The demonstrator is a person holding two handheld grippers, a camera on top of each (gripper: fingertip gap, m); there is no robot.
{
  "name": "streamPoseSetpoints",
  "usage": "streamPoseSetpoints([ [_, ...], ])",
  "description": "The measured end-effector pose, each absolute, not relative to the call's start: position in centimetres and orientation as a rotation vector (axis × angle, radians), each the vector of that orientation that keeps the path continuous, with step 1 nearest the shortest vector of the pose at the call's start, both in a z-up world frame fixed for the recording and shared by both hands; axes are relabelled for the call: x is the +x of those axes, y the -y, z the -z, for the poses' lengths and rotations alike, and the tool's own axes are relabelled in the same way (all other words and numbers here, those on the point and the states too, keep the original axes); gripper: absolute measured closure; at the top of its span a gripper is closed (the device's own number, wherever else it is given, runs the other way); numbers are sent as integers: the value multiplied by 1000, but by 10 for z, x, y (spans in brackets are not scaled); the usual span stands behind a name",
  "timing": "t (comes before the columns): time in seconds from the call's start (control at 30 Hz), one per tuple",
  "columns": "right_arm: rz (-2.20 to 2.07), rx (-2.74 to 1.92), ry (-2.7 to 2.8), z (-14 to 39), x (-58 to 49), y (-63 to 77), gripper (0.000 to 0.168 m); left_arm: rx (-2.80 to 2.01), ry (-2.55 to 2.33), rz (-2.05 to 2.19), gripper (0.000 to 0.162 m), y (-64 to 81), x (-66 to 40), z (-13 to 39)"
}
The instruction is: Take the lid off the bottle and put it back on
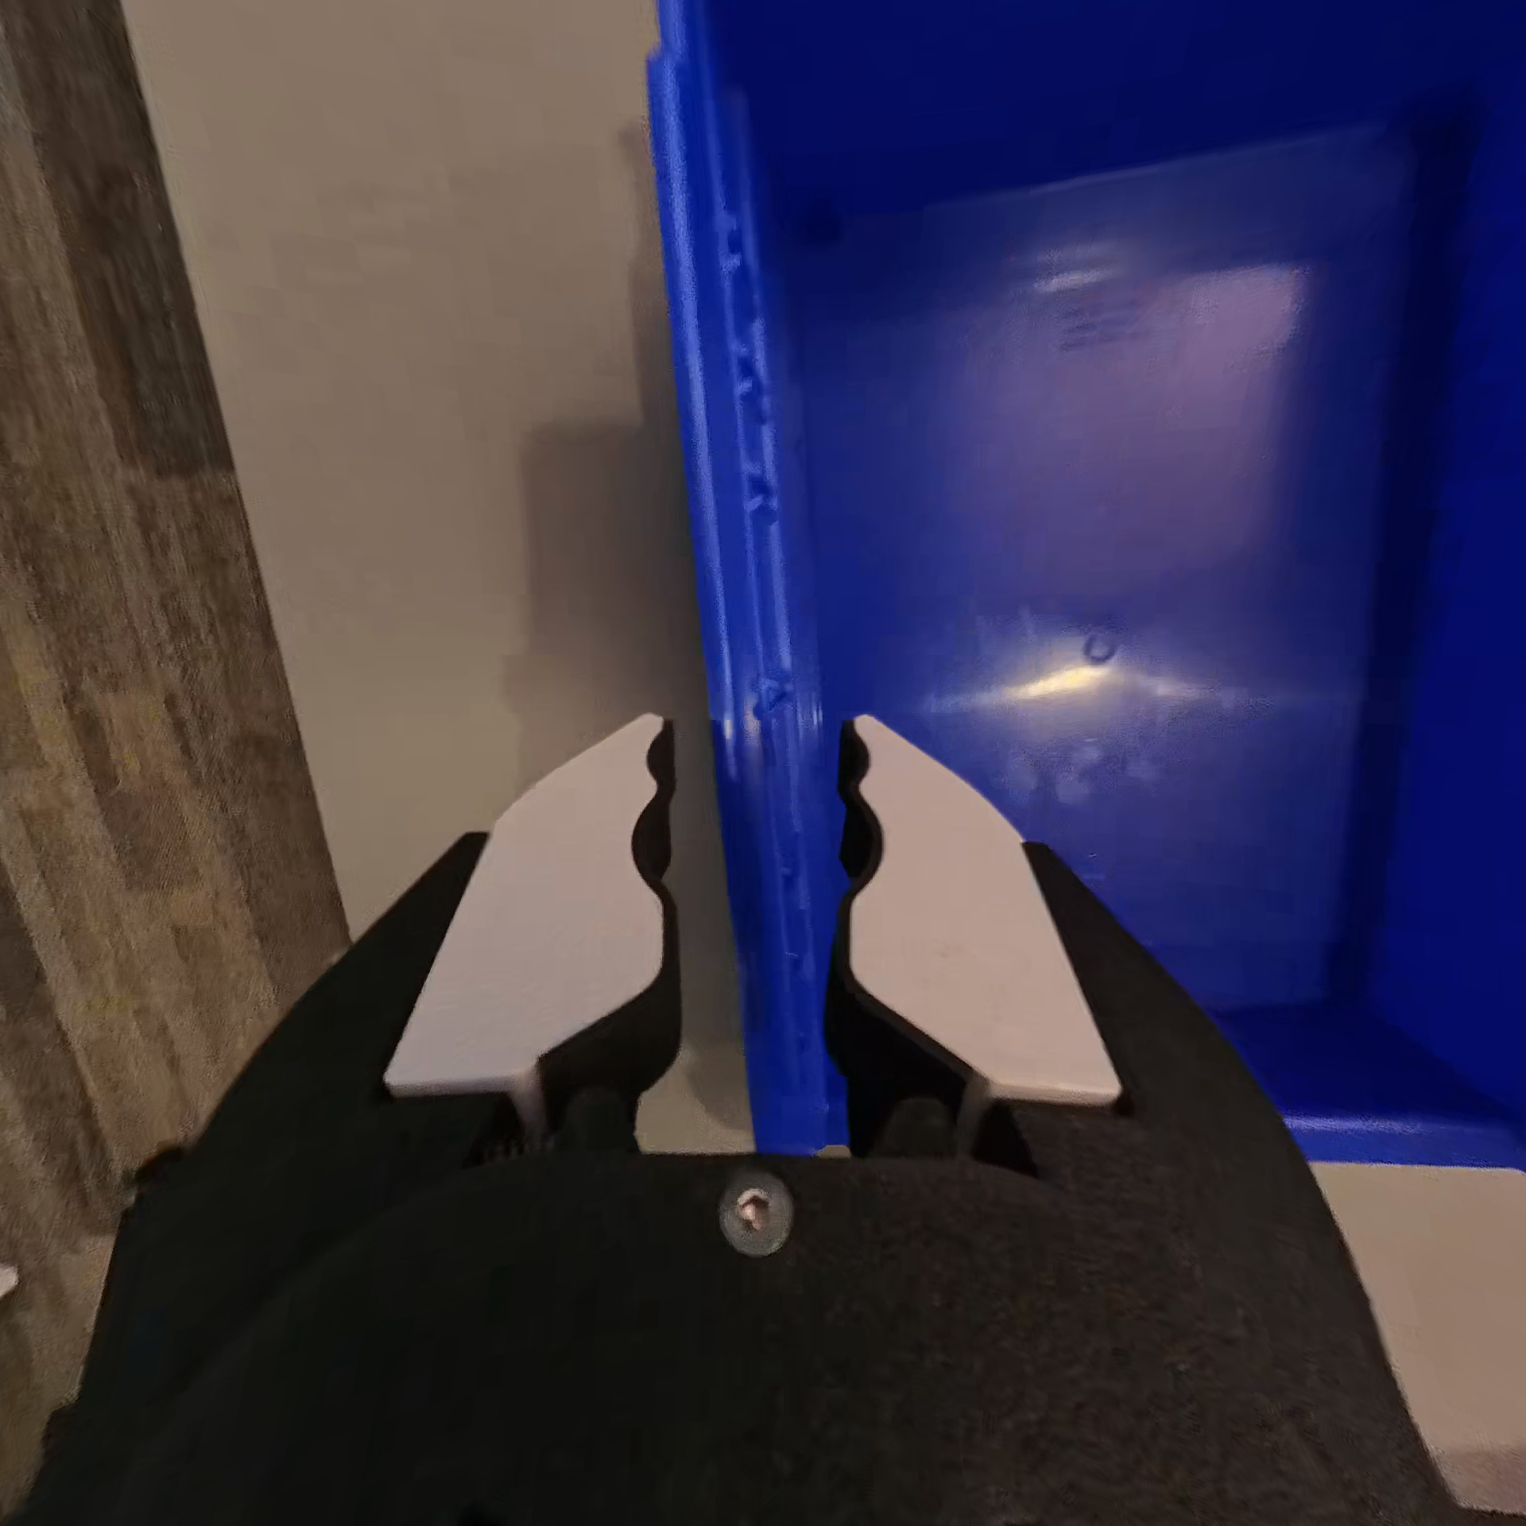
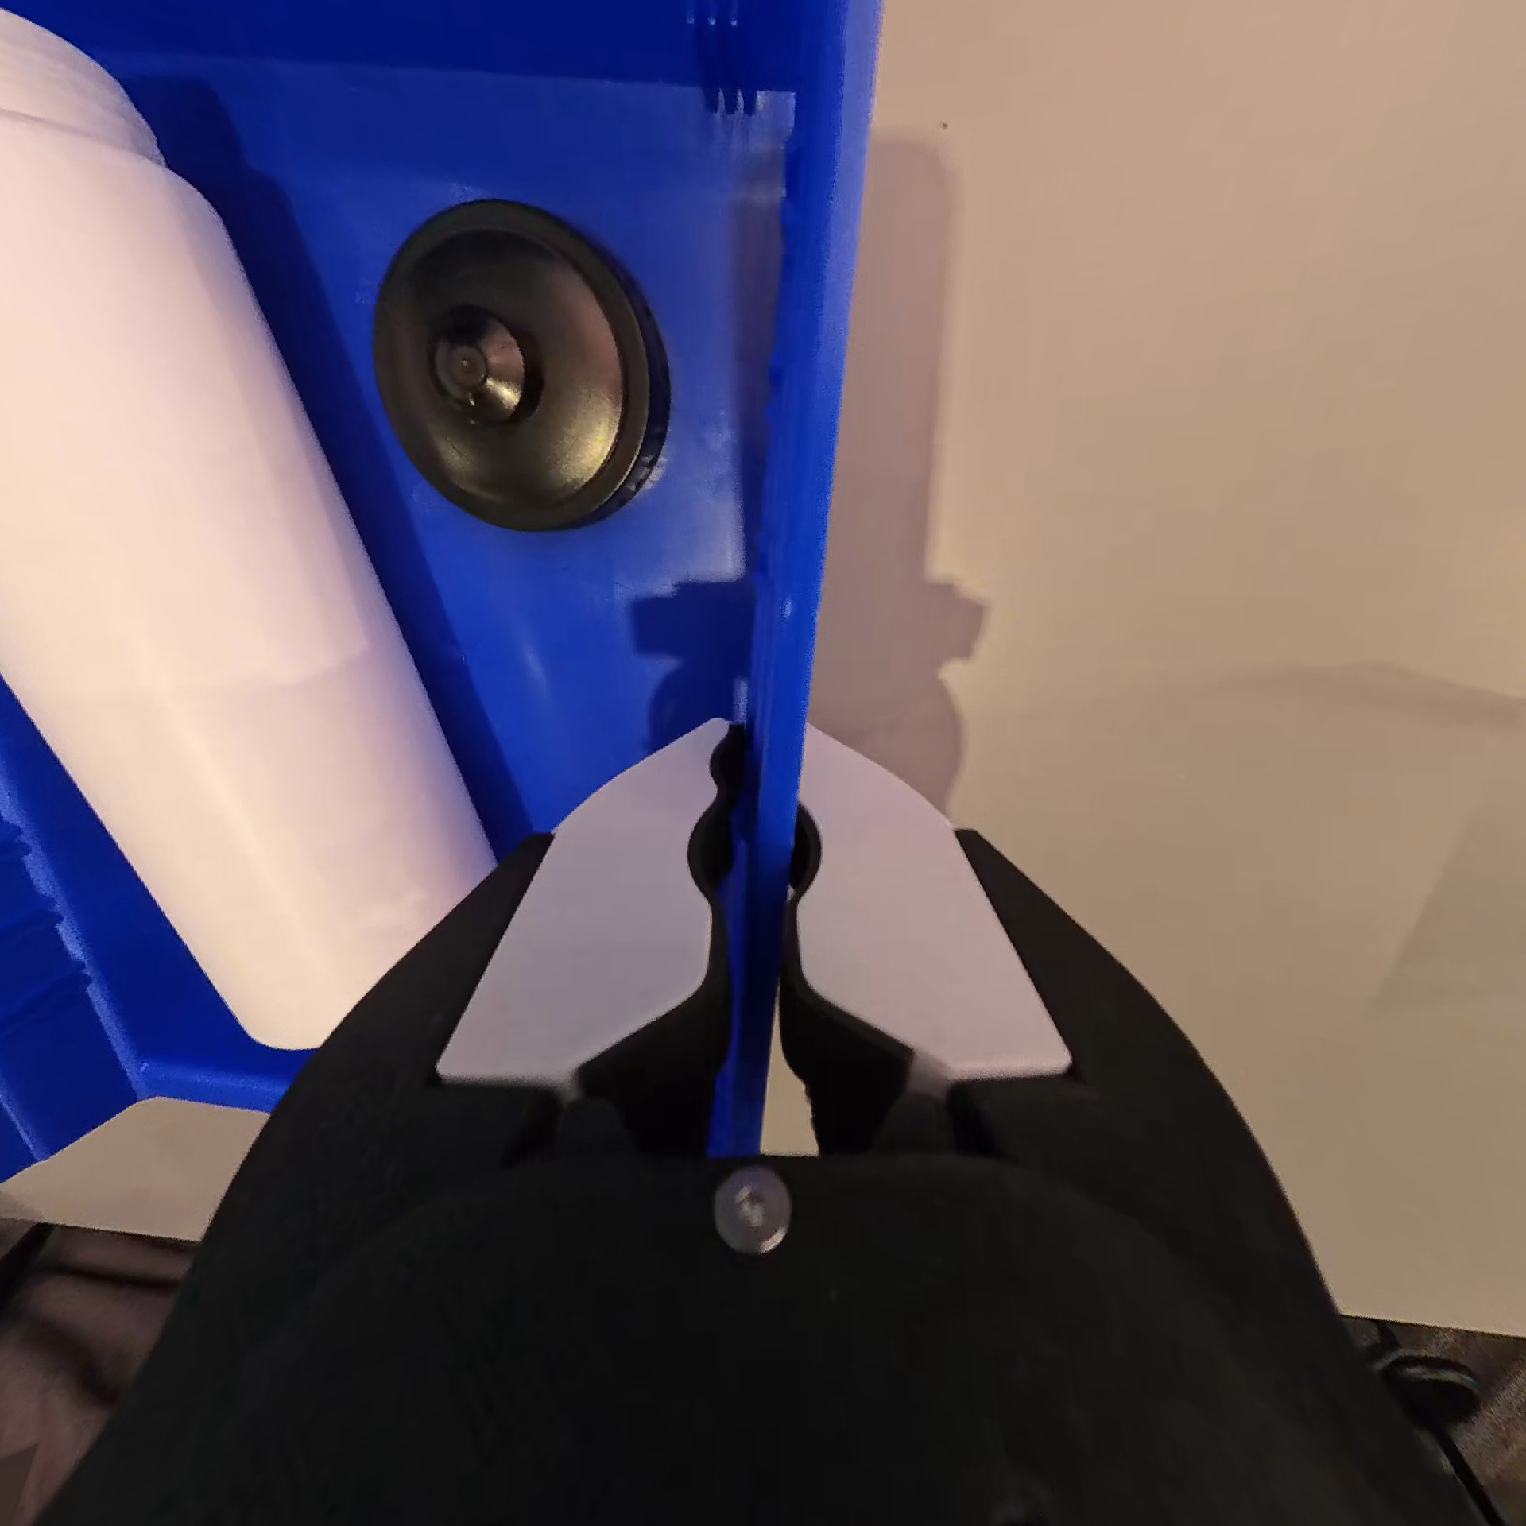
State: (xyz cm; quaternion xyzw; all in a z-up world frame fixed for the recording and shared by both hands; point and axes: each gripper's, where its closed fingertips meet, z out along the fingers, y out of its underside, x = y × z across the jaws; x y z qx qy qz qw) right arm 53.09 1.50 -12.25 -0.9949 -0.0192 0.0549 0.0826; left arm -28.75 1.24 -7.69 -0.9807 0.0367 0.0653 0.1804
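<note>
The lid (image 2: 520,363), black, lies off the white bottle (image 2: 190,528), both inside a blue bin (image 2: 784,495) on a table (image 2: 1197,495); refitting looks still undone. The right hand-held gripper (image 2: 760,743) pinches the bin's wall. The left hand-held gripper (image 1: 755,735) straddles the opposite wall, parted, gripping nothing. Only the right view shows bottle and lid.

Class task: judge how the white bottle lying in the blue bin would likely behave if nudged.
The white bottle lies on its side, so its round body would probably roll. Its smooth, glossy surface may slip between fingers. The blue bin wall and the black lid beside it would likely stop it soon.
</note>
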Motion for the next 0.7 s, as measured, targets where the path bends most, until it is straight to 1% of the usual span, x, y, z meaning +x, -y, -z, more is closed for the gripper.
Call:
streamPoseSetpoints([
  [0.07,-170,-2971,52,122,529,-15,160,-2841,-63,-123,145,-7,-288,91],
  [0.17,-179,-2978,61,122,521,-17,160,-2941,-27,-18,153,3,-285,108],
  [0.3,-213,-3003,91,122,497,-19,161,-2970,-54,-31,152,5,-277,109],
  [0.47,-204,-3036,104,122,466,-20,160,-3000,-287,5,151,5,-231,110],
  [0.7,-245,-3082,204,122,405,-9,160,-2974,-581,-137,139,2,-160,113],
])
